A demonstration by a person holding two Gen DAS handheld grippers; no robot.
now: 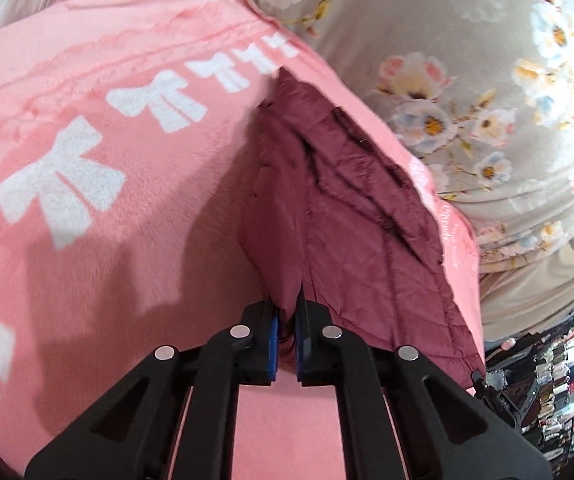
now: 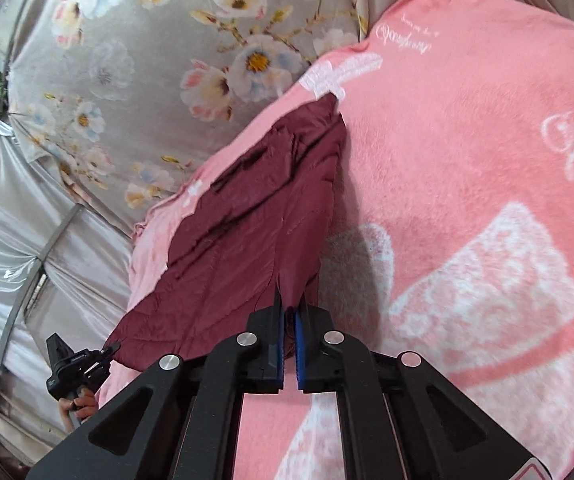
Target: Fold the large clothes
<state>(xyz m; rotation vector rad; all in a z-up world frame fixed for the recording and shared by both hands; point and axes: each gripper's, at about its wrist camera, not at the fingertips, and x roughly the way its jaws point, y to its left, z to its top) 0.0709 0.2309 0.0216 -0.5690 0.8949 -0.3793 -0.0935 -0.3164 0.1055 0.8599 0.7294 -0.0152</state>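
Observation:
A maroon quilted garment (image 1: 351, 208) lies stretched over a pink blanket with white bows (image 1: 87, 152). My left gripper (image 1: 287, 312) is shut on one corner of the garment, the fabric pinched between the blue pads. In the right wrist view the same garment (image 2: 247, 232) runs away from my right gripper (image 2: 290, 312), which is shut on another corner. The left gripper (image 2: 87, 356) and the hand holding it show at the lower left of the right wrist view, at the garment's other end. Both corners are held just above the blanket (image 2: 467, 160).
A grey floral bedsheet (image 1: 467, 80) lies beyond the blanket, also in the right wrist view (image 2: 147, 80). Shiny pale curtain fabric (image 2: 27, 240) hangs at the left. Cluttered dark shelves (image 1: 547, 380) sit at the lower right past the bed's edge.

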